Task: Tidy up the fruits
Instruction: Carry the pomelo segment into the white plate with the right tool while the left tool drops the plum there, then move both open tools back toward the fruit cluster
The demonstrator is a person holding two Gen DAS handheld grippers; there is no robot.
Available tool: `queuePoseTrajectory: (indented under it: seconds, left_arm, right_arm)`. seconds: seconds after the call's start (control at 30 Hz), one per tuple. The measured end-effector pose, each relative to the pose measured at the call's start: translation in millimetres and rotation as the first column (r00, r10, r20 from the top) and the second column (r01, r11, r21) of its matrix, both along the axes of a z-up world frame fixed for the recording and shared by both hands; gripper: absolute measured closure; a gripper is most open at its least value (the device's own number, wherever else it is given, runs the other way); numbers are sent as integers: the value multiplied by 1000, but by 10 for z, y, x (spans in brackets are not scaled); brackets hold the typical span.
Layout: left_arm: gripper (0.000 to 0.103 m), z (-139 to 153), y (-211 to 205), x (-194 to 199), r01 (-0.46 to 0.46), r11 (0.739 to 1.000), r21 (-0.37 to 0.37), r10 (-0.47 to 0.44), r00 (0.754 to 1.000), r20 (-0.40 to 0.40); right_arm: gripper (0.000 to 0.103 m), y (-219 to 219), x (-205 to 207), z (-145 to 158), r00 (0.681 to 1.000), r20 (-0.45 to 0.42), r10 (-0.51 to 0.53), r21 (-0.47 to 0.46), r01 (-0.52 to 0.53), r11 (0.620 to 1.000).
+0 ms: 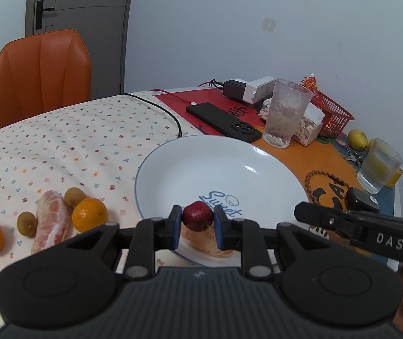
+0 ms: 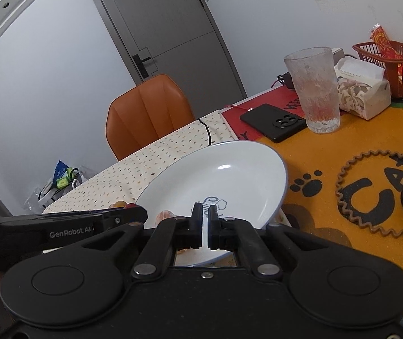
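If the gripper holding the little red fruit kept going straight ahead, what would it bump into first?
Probably the white plate. The left gripper points down over it with the red fruit, so the fruit would likely touch the plate's inside first; depth is hard to judge.

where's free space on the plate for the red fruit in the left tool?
Plate centre and far half are bare, from the "Sweet" print to the rim by the phone and tall glass. Near rim is crowded: a peeled citrus piece lies under the left tool holding the red fruit.

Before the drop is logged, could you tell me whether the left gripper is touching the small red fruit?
Touching: the left wrist view shows the left gripper with both blue pads pressed against the small red fruit.
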State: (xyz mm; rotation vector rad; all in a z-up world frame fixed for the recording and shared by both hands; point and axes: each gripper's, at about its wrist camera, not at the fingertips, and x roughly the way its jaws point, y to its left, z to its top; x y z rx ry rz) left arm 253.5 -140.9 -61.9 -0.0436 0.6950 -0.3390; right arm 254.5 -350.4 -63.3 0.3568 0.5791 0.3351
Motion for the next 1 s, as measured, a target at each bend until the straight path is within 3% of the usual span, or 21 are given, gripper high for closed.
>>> queuePoseTrajectory:
  seconds: [0.2, 0.4, 0.57, 0.73, 0.87, 0.97, 1.0]
  left_arm:
    - [81, 36, -111, -47, 42, 999, -18, -42, 999, 13]
    - [76, 62, -86, -92, 28, 999, -41, -28, 1000, 9]
    - [60, 115, 78, -169, -15, 999, -38, 15, 1000, 14]
    - [37, 207, 296, -296, -67, 997, -28, 68, 997, 43]
    - [23, 300, 471, -417, -113, 993, -26, 115, 991, 70]
    - [17, 362, 590, -497, -140, 990, -23, 141, 986, 89]
    - [15, 374, 627, -521, -147, 989, -22, 149, 985, 93]
  right_arm:
    - [98, -6, -68, 5, 1000, 0, -12, 6, 12, 1000]
    - [95, -50, -150, 32, 1000, 5, -31, 6, 31, 1000]
    - [94, -6, -201, 50, 1000, 11, -21, 12, 21, 1000]
    - [78, 100, -253, 95, 1000, 30, -4, 17, 4, 1000]
    - [73, 162, -292, 154, 999, 44, -1, 19, 1, 1000]
    - [59, 209, -324, 203, 999, 52, -7, 12, 6, 1000]
    - [49, 226, -342, 222, 998, 60, -11, 8, 11, 1000]
